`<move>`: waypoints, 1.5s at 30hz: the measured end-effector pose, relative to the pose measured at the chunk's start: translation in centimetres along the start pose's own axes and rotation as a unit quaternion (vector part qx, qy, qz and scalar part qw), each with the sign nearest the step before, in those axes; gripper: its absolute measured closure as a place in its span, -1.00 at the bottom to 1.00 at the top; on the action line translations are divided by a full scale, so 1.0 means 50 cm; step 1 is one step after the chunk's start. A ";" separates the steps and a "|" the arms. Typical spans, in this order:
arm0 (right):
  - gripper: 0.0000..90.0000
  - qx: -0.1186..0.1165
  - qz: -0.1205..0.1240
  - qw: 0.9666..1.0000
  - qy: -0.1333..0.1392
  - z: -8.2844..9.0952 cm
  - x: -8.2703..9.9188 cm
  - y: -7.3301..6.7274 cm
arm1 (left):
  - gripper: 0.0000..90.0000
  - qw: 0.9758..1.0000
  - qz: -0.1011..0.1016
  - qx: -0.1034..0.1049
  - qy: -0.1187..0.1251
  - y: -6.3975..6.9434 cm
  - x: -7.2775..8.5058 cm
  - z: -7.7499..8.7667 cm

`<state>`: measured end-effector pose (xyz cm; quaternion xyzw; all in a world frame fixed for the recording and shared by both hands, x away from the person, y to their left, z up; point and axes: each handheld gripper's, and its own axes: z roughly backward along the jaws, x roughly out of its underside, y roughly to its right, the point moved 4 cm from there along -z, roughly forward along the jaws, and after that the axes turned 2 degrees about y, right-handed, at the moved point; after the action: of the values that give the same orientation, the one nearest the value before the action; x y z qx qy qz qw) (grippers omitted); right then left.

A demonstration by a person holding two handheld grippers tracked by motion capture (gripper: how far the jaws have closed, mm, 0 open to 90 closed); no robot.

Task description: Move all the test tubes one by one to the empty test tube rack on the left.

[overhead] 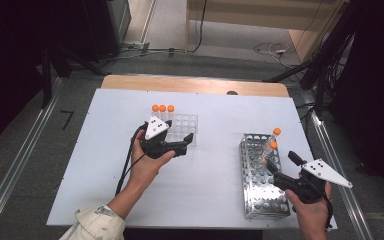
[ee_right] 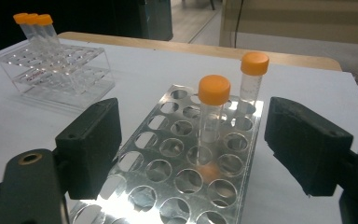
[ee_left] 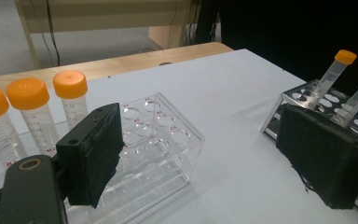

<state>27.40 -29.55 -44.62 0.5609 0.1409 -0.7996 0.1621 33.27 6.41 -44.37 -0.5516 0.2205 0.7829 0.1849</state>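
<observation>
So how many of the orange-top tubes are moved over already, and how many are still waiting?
Three tubes already stand in the clear rack. Two tubes still wait in the metal rack. The right gripper is open right by them, holding nothing. The left gripper is open and empty beside the clear rack.

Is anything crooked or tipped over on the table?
Nothing is tipped over or spilled. The two orange-capped tubes lean a bit in the metal rack, while the three tubes in the clear rack stand straight.
</observation>
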 end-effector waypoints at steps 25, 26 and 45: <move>0.35 -0.064 0.022 0.998 -0.006 -0.096 0.028 0.062 | -0.64 1.000 0.006 0.004 -0.007 0.000 0.015 -0.006; 0.38 -0.067 0.022 0.997 -0.008 -0.099 0.030 0.063 | -0.64 1.000 0.006 0.004 -0.008 0.000 0.015 -0.006; 0.60 -0.076 0.044 0.996 -0.009 -0.107 0.021 0.062 | -0.64 1.000 0.005 0.007 -0.013 0.004 0.021 -0.008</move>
<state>32.93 -30.30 -47.50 0.5454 0.1752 -0.7835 0.2408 33.17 6.07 -45.47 -0.5389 0.2265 0.7894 0.1874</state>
